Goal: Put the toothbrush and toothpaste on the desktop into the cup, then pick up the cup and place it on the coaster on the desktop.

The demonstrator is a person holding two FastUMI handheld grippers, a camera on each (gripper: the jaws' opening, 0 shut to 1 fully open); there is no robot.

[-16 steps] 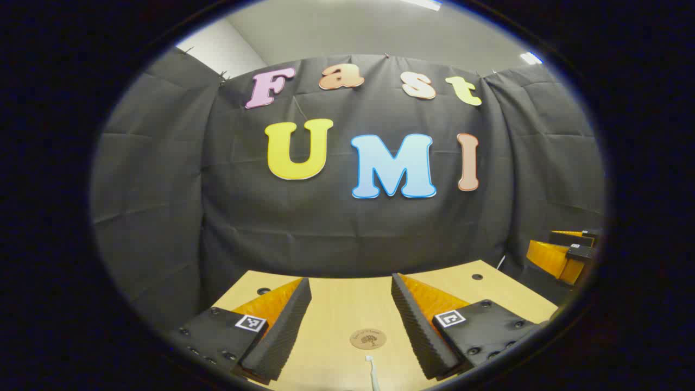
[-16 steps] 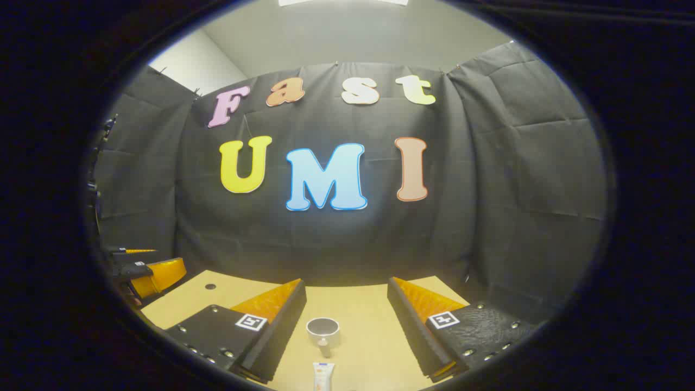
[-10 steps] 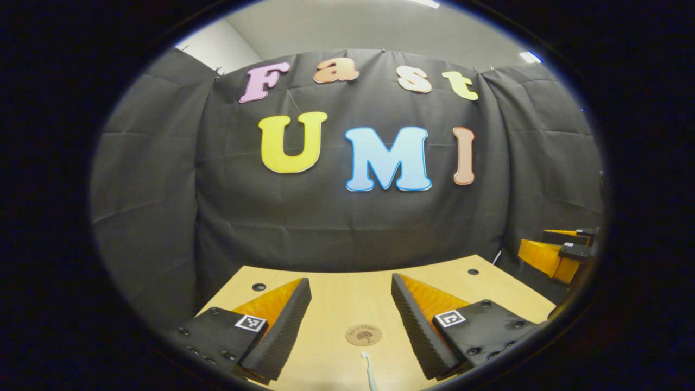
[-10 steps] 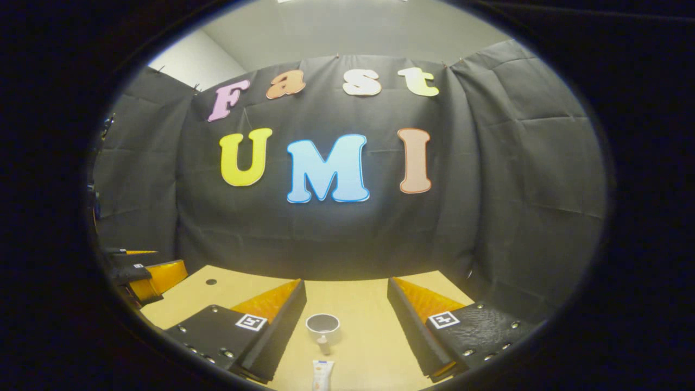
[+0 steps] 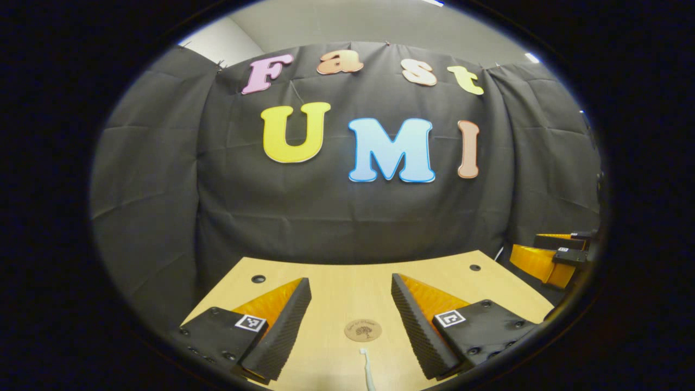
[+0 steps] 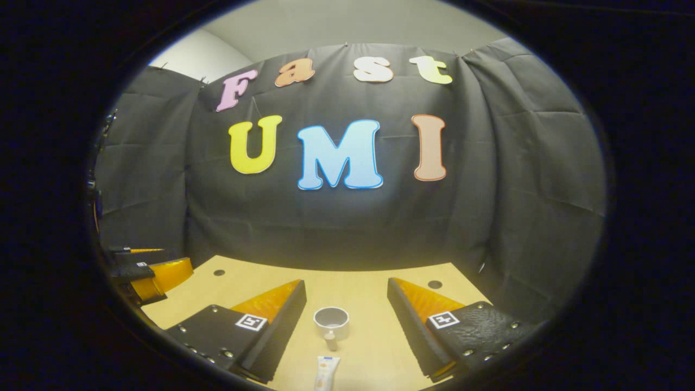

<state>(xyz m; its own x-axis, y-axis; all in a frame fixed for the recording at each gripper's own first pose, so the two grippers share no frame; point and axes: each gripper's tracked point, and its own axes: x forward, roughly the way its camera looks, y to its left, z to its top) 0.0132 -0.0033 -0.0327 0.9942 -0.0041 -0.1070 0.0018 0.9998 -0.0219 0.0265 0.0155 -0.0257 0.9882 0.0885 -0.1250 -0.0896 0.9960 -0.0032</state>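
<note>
Left tongs and right tongs both hang spread and empty over the counter. Best lower the left ones square over the brush, which lies just short of the coaster. One brush, one paste, one cup, one coaster.

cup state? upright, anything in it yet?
Upright and empty. In the right gripper view the cup stands on the desktop, rim up, inside bare. The toothpaste lies flat on the desktop nearer the camera.
</note>
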